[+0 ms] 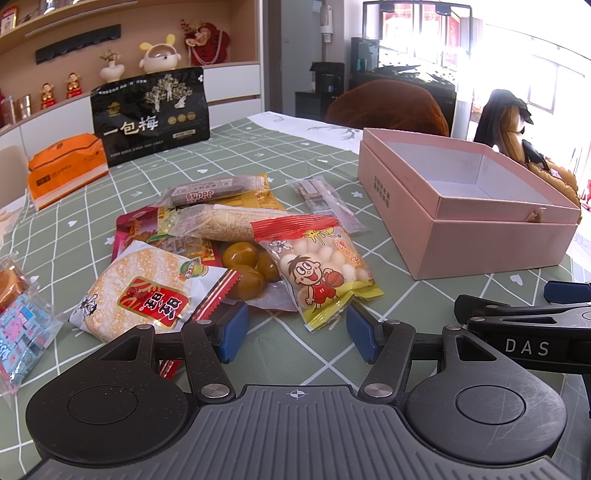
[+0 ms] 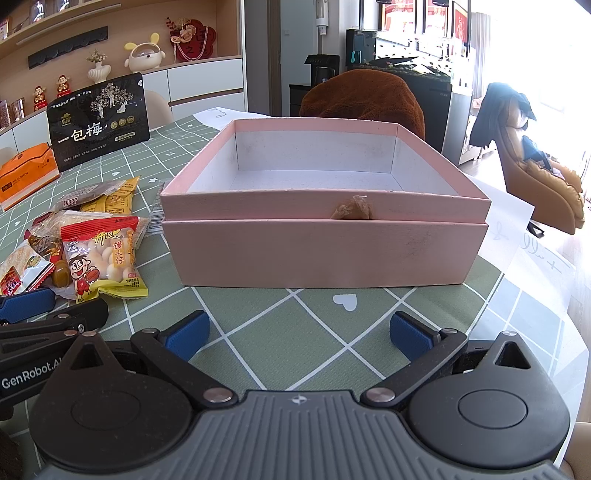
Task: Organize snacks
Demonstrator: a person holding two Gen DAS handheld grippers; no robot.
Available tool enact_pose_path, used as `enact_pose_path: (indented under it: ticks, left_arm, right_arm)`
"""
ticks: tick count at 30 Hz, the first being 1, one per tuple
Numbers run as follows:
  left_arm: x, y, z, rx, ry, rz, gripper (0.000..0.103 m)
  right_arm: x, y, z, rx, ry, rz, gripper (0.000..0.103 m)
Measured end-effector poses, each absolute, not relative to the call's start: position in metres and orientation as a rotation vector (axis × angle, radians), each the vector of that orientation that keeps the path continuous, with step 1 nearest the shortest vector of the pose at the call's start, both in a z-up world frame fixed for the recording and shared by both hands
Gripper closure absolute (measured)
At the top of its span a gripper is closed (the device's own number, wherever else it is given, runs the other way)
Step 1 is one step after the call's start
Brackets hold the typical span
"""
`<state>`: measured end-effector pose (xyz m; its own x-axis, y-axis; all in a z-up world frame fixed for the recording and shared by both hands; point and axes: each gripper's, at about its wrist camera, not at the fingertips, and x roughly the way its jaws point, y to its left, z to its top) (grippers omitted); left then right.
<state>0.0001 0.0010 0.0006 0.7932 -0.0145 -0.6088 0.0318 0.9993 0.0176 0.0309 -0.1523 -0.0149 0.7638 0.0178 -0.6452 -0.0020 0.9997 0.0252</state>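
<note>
A green checked desk (image 2: 314,332) held a snack pile (image 1: 229,251) left, an empty pink box (image 2: 325,251) right — shelves (image 1: 55,22) lined the far wall; both the left hand-held gripper (image 1: 295,332) and right hand-held gripper (image 2: 299,334) gaped wide.

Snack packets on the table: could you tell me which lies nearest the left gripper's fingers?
The cartoon-boy packet of white balls; its yellow corner reaches between the open left gripper fingers.

Black pouch (image 1: 151,114): "一包梅". Right gripper (image 1: 532,332) arm: "DAS". Left gripper (image 2: 26,347) arm: "GenRobot.A".

snack pile (image 1: 229,251), pink box (image 1: 469,206), left gripper (image 1: 295,328) spread
</note>
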Motion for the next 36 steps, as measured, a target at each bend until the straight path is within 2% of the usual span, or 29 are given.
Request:
enact_pose_path:
  ticks: [13, 24, 28, 31, 36]
  left_arm:
    - [-0.001, 0.001, 0.002, 0.029, 0.654, -0.024, 0.038]
    - [-0.011, 0.009, 0.009, 0.04, 0.689, -0.05, 0.039]
    - [-0.02, 0.046, 0.039, -0.03, 0.635, 0.017, 0.039]
    - [-0.02, 0.091, 0.062, -0.058, 0.579, 0.155, 0.039]
    - [-0.004, 0.183, 0.052, -0.212, 0.702, 0.438, 0.041]
  right_arm:
    - [0.028, -0.154, -0.016, 0.027, 0.702, 0.017, 0.0]
    - [0.046, -0.153, -0.004, 0.006, 0.91, 0.047, 0.0]
    - [0.05, -0.148, 0.001, -0.07, 0.983, 0.197, 0.0]
    - [0.048, -0.14, 0.004, -0.085, 0.977, 0.259, 0.008]
    - [0.041, -0.117, 0.014, -0.055, 0.905, 0.281, 0.009]
